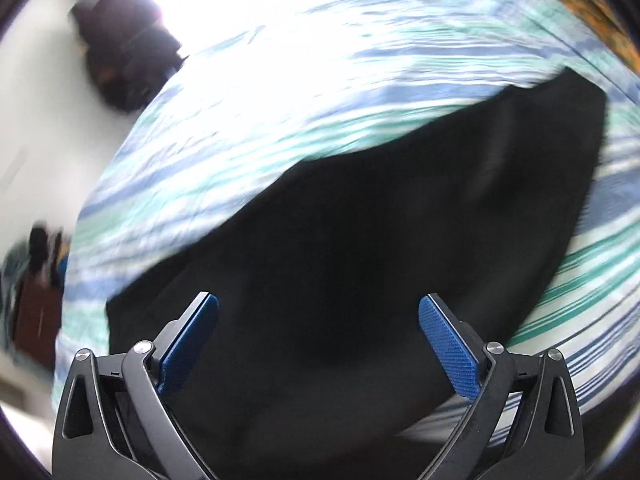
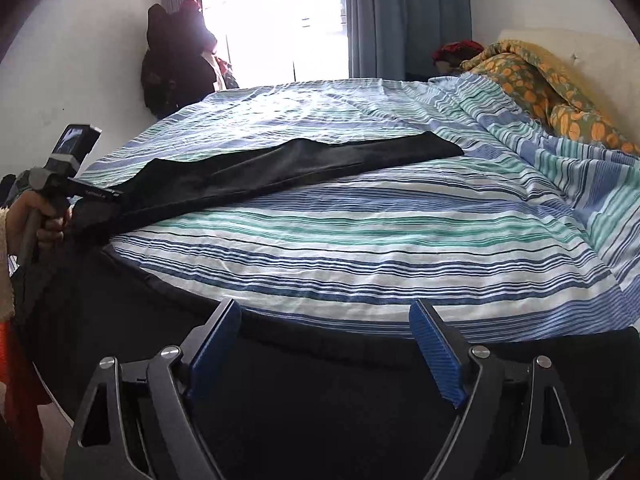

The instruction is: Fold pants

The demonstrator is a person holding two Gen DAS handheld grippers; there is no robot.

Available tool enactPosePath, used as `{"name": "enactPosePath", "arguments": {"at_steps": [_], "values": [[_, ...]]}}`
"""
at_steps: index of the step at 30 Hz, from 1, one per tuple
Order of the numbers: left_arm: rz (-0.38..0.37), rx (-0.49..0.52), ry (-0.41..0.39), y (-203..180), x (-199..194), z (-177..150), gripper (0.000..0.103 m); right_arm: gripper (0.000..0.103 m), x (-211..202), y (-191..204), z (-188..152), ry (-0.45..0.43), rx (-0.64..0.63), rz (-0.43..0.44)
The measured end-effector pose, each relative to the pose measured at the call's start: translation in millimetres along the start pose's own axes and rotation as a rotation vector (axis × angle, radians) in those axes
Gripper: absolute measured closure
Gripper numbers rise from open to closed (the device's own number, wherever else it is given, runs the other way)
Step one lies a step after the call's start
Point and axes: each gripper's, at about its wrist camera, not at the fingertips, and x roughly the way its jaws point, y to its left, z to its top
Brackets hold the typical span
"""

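- Pants (image 2: 304, 164): the black garment lies on the striped bed sheet (image 2: 360, 240). In the right wrist view one long leg runs from the left edge of the frame up toward the centre right, where it ends flat on the sheet. A second dark band of fabric (image 2: 360, 344), probably the same garment, crosses the bottom of that frame.
- Left wrist view: the pants (image 1: 360, 240) fill the lower centre, long axis slanting from lower left to upper right. This frame is motion-blurred.
- Left tool (image 1: 319, 312): its blue pads stand wide apart over the black cloth, clamping nothing. It also shows at the left edge of the right view (image 2: 96, 194), right at the near end of the leg, held by your hand (image 2: 36, 220).
- Right tool (image 2: 325, 320): its pads are apart too, hovering at the dark band's upper edge.
- Key relation: your left tool is the nearer one to the leg; the leg's far end lies well ahead, so a fold would likely run along that axis.
- Beyond: an orange-patterned blanket (image 2: 552, 92) at upper right, a bright window (image 2: 276, 20) at top centre.
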Motion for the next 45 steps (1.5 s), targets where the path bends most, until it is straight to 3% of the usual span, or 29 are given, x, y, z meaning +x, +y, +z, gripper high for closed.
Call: {"name": "enactPosePath", "arguments": {"at_steps": [2,5,6,11,19,21,24,27,30,33,37,39,40,41,42,44,45], "values": [[-0.046,0.132,0.010,-43.6,19.9,15.7,0.002,0.017,6.8,-1.1,1.4,0.011,0.008,0.035],[-0.060,0.235,0.058,-97.3,61.7,34.2,0.002,0.017,9.2,0.9,1.3,0.013,0.013,0.067],[-0.062,0.234,0.039,-109.4,63.7,42.7,0.002,0.017,8.8,1.9,0.8,0.013,0.010,0.072],[-0.254,0.211,0.026,-179.2,79.6,116.7,0.003,0.017,2.9,5.7,0.7,0.004,-0.015,0.117],[-0.343,0.274,0.007,-318.3,96.3,211.5,0.001,0.017,4.6,-13.7,-1.3,0.035,0.070,0.151],[-0.365,0.253,0.001,-331.3,101.6,236.6,0.002,0.017,2.1,-19.8,0.0,0.033,0.091,0.158],[-0.443,0.209,-0.059,-350.1,79.9,260.1,0.004,0.017,1.0,-29.7,2.4,0.035,0.120,0.156],[-0.450,0.285,-0.122,-376.2,61.0,262.0,0.005,0.017,1.1,-42.1,0.5,0.048,0.184,0.160],[-0.344,0.456,-0.183,-417.2,62.3,252.3,0.025,0.017,4.3,-51.6,-4.1,0.080,0.243,0.161],[-0.293,0.544,-0.213,-441.5,69.2,254.2,0.034,0.017,7.1,-58.0,-7.8,0.106,0.282,0.160],[-0.259,0.570,-0.148,-450.6,81.3,260.0,0.047,0.017,2.8,-62.5,-7.9,0.102,0.299,0.148],[-0.293,0.533,-0.132,-443.0,71.1,261.5,0.045,0.017,-0.4,-64.2,-7.1,0.093,0.299,0.142],[-0.347,0.535,-0.134,-439.4,64.5,261.9,0.025,0.017,-2.7,-64.6,-7.7,0.089,0.299,0.140],[-0.401,0.543,-0.132,-441.0,62.6,264.2,0.011,0.017,-2.7,-65.9,-7.5,0.088,0.300,0.141],[-0.417,0.548,-0.159,-439.1,57.1,262.2,0.005,0.017,-2.9,-66.5,-8.2,0.089,0.303,0.140],[-0.367,0.594,-0.180,-448.5,54.4,258.9,0.009,0.017,-1.1,-69.7,-9.7,0.099,0.313,0.145],[-0.350,0.620,-0.173,-455.2,58.4,257.7,0.028,0.017,-0.9,-70.2,-11.6,0.105,0.316,0.146]]}}
